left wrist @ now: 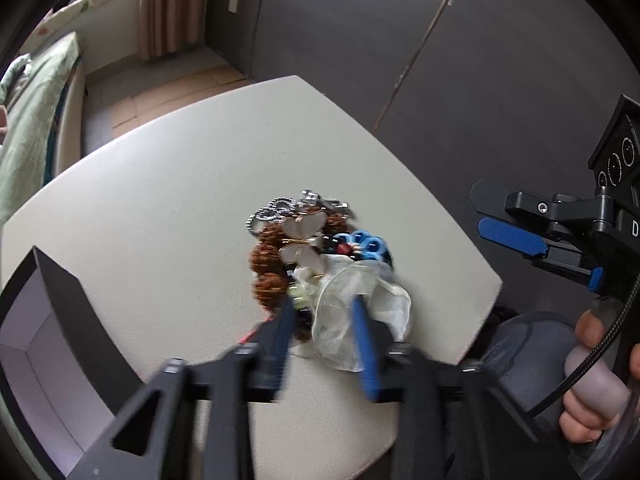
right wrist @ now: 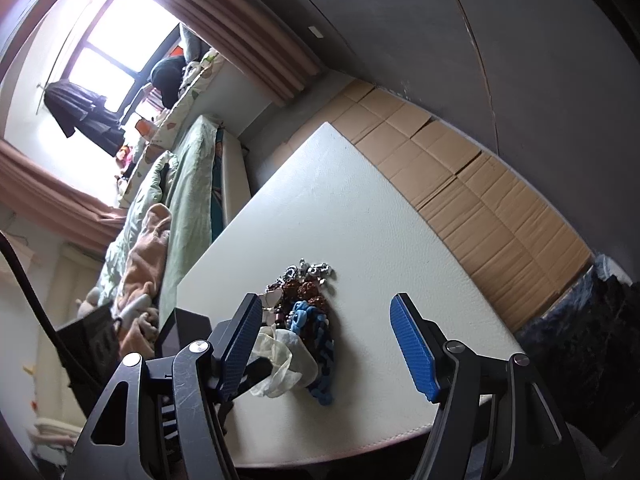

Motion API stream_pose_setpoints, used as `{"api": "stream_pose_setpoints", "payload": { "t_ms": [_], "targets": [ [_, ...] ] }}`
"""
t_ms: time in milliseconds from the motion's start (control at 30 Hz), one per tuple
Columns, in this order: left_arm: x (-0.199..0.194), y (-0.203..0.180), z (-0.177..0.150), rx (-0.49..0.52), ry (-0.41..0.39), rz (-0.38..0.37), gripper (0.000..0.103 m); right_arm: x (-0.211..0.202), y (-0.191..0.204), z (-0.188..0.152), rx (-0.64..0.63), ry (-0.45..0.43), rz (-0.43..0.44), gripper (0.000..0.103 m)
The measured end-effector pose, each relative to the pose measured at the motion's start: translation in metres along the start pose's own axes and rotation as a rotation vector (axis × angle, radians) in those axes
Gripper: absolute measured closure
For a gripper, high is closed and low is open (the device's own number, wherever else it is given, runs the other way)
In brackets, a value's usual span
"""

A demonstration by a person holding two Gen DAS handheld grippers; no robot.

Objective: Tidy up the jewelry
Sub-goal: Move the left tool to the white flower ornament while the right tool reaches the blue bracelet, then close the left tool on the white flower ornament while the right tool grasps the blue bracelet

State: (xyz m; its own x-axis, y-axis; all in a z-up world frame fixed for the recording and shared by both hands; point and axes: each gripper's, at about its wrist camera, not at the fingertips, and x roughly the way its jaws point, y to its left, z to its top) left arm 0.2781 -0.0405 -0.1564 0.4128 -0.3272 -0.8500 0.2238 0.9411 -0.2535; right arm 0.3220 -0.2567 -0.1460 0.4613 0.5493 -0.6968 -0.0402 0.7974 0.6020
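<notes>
My left gripper [left wrist: 322,300] is down at the near end of the jewelry pile [left wrist: 316,256], its blue-padded fingers smeared by motion. A sheer white scrunchie [left wrist: 384,300] lies between them, but I cannot tell whether the pads actually press on it or merely straddle it. My right gripper [right wrist: 326,300] stands wide open with nothing between its pads, hovering by the desk's near right corner. The hand [left wrist: 592,380] that carries it is cut off by the frame. The pile sits in a tight heap near the middle of the white desk [left wrist: 180,200], closer to the near edge. In it I can pick out brown beads [left wrist: 268,280], a cream butterfly clip [left wrist: 302,240], blue links [left wrist: 366,242] and a silver ball chain [left wrist: 264,212]; the small dark pieces underneath are too tangled to name. A black box [left wrist: 80,320] at the desk's near left corner is cut off, and its inside is mostly hidden.
</notes>
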Motion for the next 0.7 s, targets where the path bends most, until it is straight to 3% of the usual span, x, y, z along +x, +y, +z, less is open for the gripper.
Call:
{"api": "stream_pose_setpoints", "payload": {
  "t_ms": [33,167,600,700],
  "targets": [
    [-0.001,0.0,0.0,0.002,-0.002,-0.013,0.1,0.003,0.0,0.0,0.005,0.009,-0.001,0.035],
    [-0.016,0.003,-0.002,-0.017,-0.047,-0.031,0.102,0.011,0.005,-0.001,-0.008,0.022,-0.005,0.035],
    [-0.081,0.019,0.002,-0.084,-0.225,-0.091,0.103,0.043,0.014,-0.005,-0.02,0.093,-0.049,0.035],
    [-0.095,0.024,0.003,-0.1,-0.264,-0.088,0.103,0.055,0.015,-0.007,-0.02,0.127,-0.043,0.045]
  ]
}}
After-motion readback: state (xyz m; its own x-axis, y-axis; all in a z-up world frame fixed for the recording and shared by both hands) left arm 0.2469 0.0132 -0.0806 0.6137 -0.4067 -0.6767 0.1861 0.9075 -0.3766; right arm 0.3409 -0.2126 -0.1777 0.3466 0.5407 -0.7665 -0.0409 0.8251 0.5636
